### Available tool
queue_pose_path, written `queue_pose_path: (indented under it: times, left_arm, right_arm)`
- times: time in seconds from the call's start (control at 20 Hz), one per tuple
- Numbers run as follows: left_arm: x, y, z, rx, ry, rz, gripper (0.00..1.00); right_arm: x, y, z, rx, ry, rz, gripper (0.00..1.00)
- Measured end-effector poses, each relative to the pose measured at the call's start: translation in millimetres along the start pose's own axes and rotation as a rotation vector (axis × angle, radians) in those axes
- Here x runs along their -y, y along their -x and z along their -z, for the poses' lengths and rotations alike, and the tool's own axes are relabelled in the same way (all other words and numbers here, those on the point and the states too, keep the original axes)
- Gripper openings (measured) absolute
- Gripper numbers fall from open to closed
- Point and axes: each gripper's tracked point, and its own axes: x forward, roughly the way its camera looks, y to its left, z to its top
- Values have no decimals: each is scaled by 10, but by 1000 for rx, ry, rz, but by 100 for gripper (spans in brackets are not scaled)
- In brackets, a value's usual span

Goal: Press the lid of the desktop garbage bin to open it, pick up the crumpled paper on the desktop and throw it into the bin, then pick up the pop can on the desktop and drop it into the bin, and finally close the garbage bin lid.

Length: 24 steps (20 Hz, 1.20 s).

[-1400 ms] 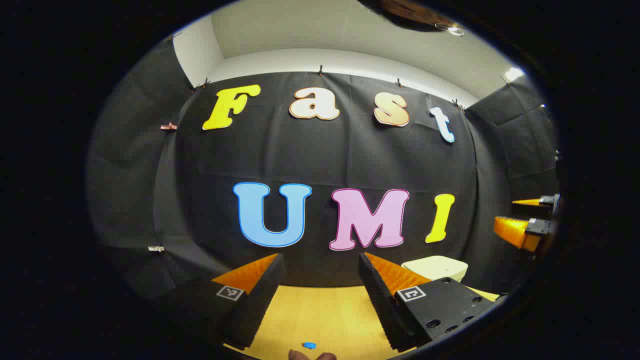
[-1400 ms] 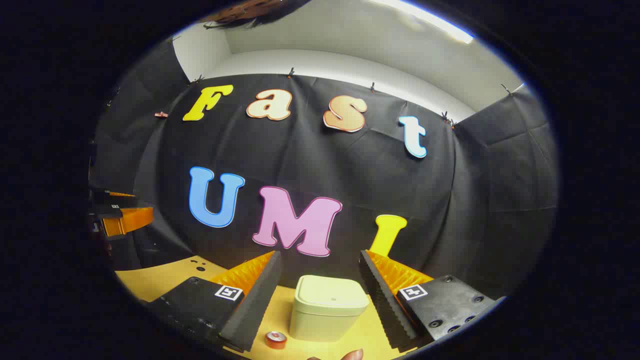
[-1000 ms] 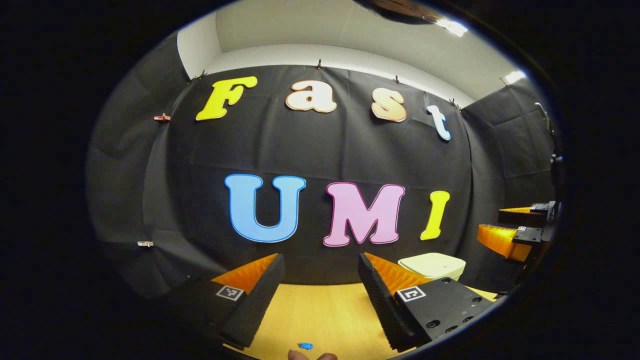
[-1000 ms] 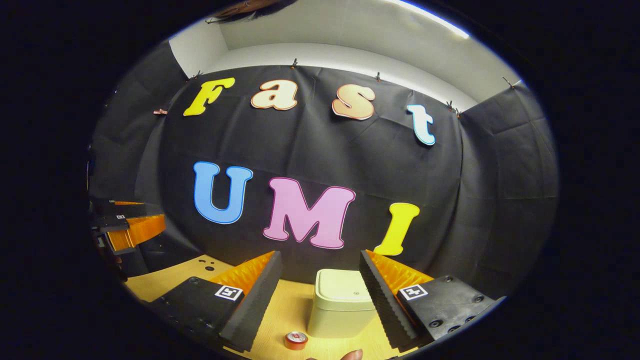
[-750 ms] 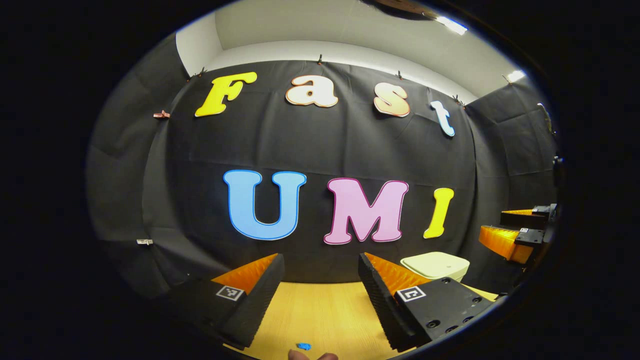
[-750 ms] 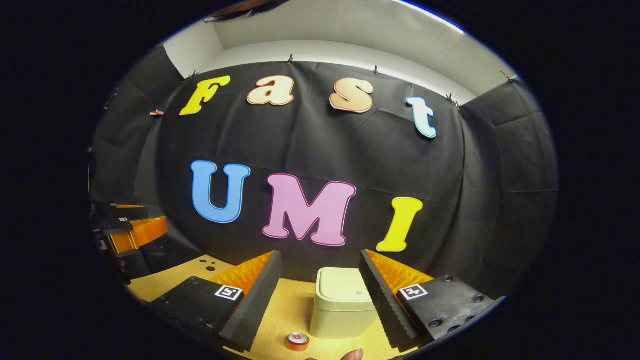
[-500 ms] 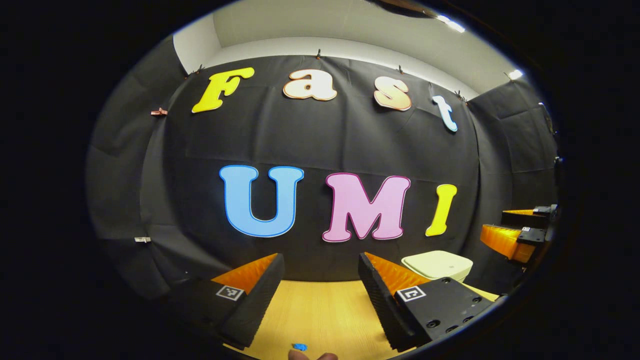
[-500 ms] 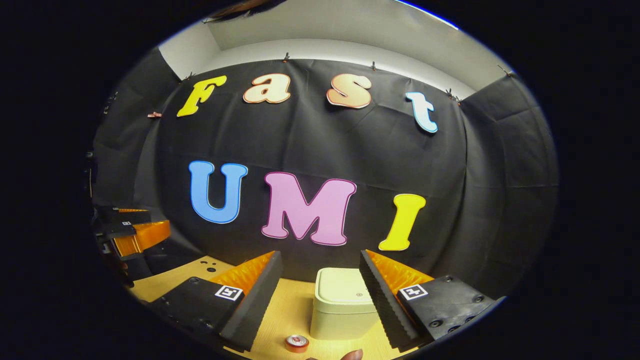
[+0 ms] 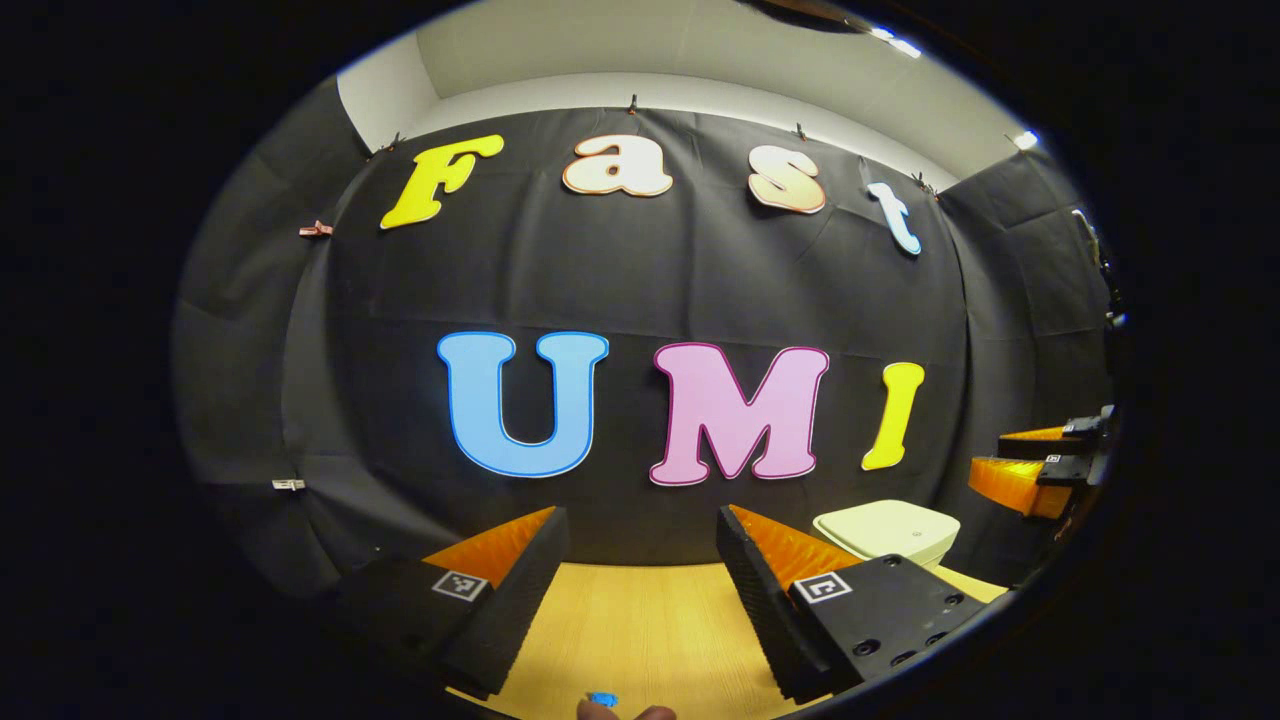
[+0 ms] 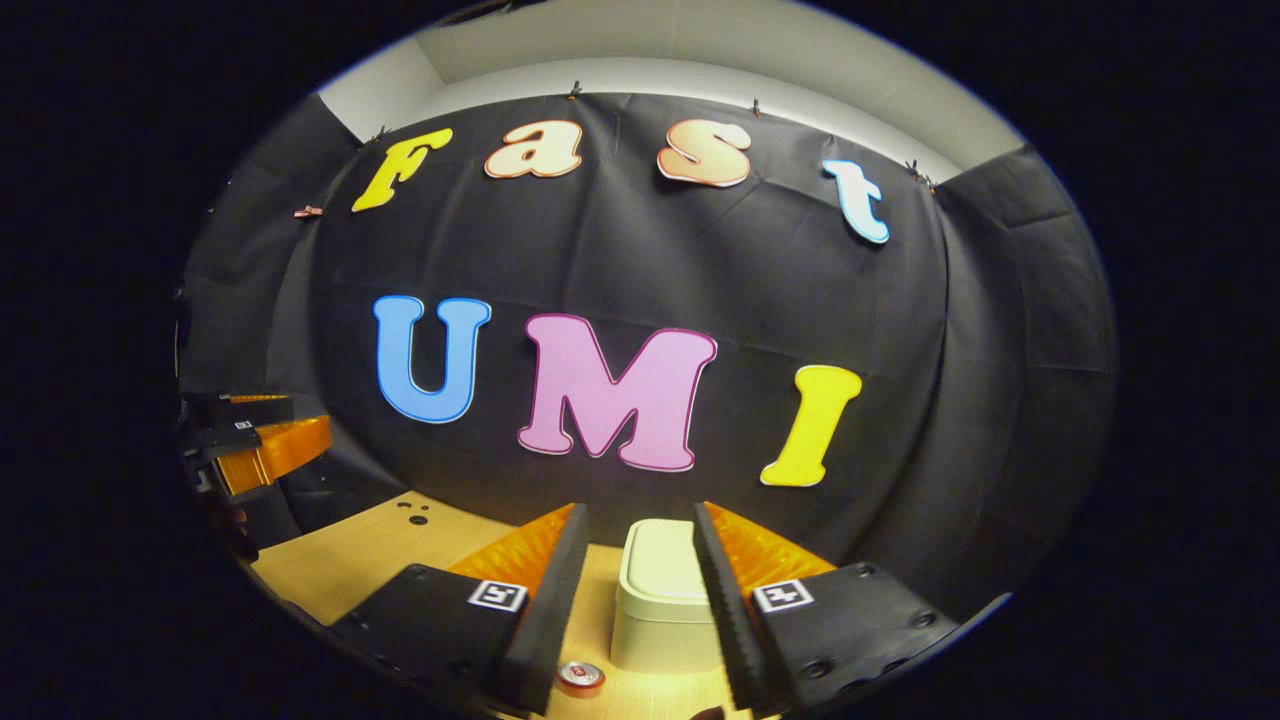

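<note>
We see the bin (image 10: pixel 660 590), lid down, standing on the wooden table (image 10: pixel 350 550) in the right gripper view, framed between the fingers of the right gripper (image 10: pixel 632 610), whose jaws are narrowed but parted, touching nothing. Just in front of the bin stands the can (image 10: pixel 580 677); its label is too small to read. In the left gripper view the left gripper (image 9: pixel 640 600) is spread wide over bare table (image 9: pixel 640 630), the bin (image 9: pixel 888 532) to its right; the right gripper (image 9: pixel 1040 465) hangs beyond the bin. A small blue scrap (image 9: pixel 601 699) lies near a fingertip (image 9: pixel 625 712).
</note>
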Motion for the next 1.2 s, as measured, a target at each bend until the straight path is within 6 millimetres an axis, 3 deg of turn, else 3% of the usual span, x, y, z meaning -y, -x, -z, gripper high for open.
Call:
queue_pose_path:
  times: [0.15, 0.2, 0.25, 0.4, 0.5, 0.65, 0.85, 1.2]
  left_arm:
    - [9, -32, 25, -10, -1, -1, 95]
    - [4, -34, 37, -11, 0, -2, 95]
    - [0, -34, 42, -13, 1, -3, 95]
    - [-12, -46, 65, -20, -1, -8, 95]
    - [-24, -51, 76, -24, -3, -13, 95]
    - [-25, -44, 92, -29, -4, -18, 95]
    - [-3, -24, 119, -32, -29, -27, 95]
    - [50, 32, 158, -31, -81, -36, 95]
  right_arm:
    - [147, -79, 54, -12, -24, 48, 26]
    - [164, -94, 28, 0, -30, 45, 19]
    - [179, -116, 27, 8, -38, 45, 5]
    - [299, -187, 1, 11, -77, 54, 6]
    - [500, -293, 48, 3, -61, 93, 5]
    - [752, -580, 239, -51, -18, 119, 5]
    - [923, -939, 711, -173, -26, 103, 5]
    - [1039, -1281, 1443, -328, -92, 74, 5]
